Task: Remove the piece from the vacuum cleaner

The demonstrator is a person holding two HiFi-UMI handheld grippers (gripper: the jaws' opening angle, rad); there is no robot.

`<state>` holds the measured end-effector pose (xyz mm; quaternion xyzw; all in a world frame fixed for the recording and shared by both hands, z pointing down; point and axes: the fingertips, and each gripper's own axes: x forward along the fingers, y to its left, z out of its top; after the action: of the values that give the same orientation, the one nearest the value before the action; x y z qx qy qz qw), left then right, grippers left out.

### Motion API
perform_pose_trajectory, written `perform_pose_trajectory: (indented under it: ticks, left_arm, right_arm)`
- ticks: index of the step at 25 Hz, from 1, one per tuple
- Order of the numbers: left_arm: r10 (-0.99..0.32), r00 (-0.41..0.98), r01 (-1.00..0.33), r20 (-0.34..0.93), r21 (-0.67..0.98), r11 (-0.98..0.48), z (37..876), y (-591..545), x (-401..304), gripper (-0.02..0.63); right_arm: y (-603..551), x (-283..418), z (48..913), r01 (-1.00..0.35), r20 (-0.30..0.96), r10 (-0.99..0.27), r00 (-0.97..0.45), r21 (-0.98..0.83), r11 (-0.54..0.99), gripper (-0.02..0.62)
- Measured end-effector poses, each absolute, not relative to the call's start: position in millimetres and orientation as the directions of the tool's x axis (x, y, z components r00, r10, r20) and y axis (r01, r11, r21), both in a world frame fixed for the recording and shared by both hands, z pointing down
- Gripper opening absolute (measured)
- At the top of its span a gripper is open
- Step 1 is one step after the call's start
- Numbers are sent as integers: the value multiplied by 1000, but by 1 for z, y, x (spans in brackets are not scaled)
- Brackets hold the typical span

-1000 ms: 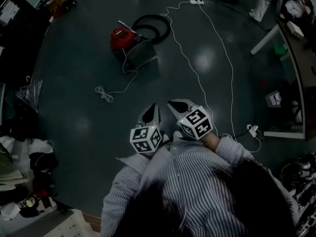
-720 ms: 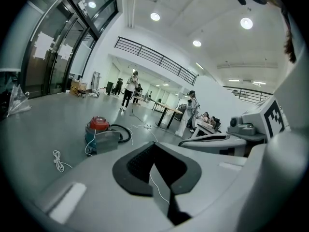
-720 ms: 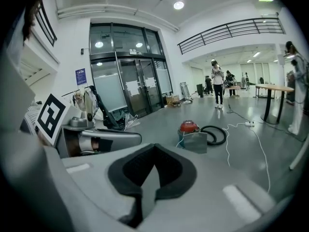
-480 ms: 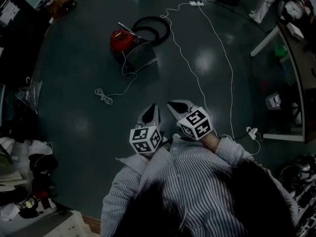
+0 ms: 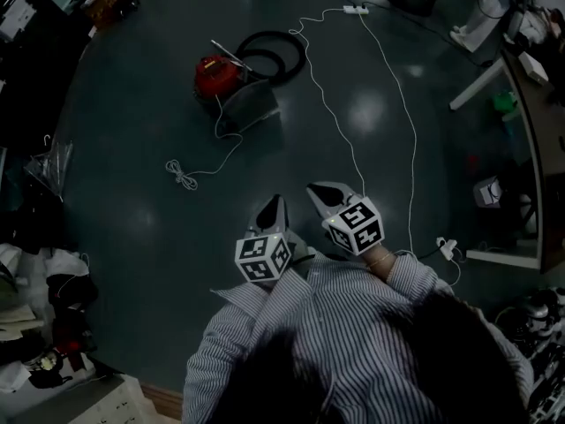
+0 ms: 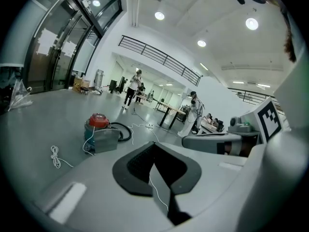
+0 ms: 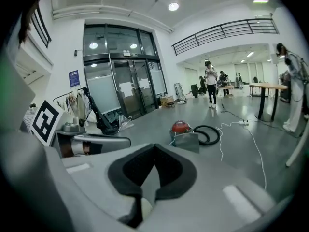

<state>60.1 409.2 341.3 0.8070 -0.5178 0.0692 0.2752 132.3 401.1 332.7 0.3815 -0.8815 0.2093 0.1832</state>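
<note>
Step in hand: the approach. Both grippers are well apart from the vacuum cleaner [image 5: 231, 82], so nothing can be gripped yet.
Left gripper [image 5: 276, 201]: clenched, with nothing between the jaws, held near the person's chest and pointing at the machine.
Right gripper [image 5: 312, 187]: also clenched and empty, just beside the left one on its right.
Vacuum cleaner: on the floor, far and to the left of the grippers. It has a red top [image 5: 214, 69], and a black hose [image 5: 300, 56] is coiled at its far right side.
Piece to remove: probably the grey panel [image 5: 250, 104] on the machine's near side, though it is too small here to be sure.
Cords: a thin white cord coil [image 5: 184, 173] lies on the floor near-left of the machine. A long white cable [image 5: 410, 122] runs from the far power strip [image 5: 355, 8] down the right.
Doing it well: walk in between the coil and the long cable without treading on either. Release the jaws before arriving. Steady the body with one gripper and take the piece with the other, by an edge that the pads can pinch squarely.
</note>
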Motion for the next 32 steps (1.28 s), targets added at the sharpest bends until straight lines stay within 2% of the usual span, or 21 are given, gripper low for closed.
perform_pose_trajectory:
  ticks: [12,25,32]
  left_arm:
    - [-770,481,-861,419,390,-326,367,309,51,-9]
    - [-761,464,-876,453,365,-317,363,87,-44,-8]
    - [-749,459,-878,477,369,-303,380,27,-56,-8]
  right_arm:
    - [309,117,358,-753,511,-580,-635,-240,612,2]
    - [88,36,348,-771,513,-592,-622,-267,578,2]
    - [21,22,360,-759,547,-571,-613,-206,617,2]
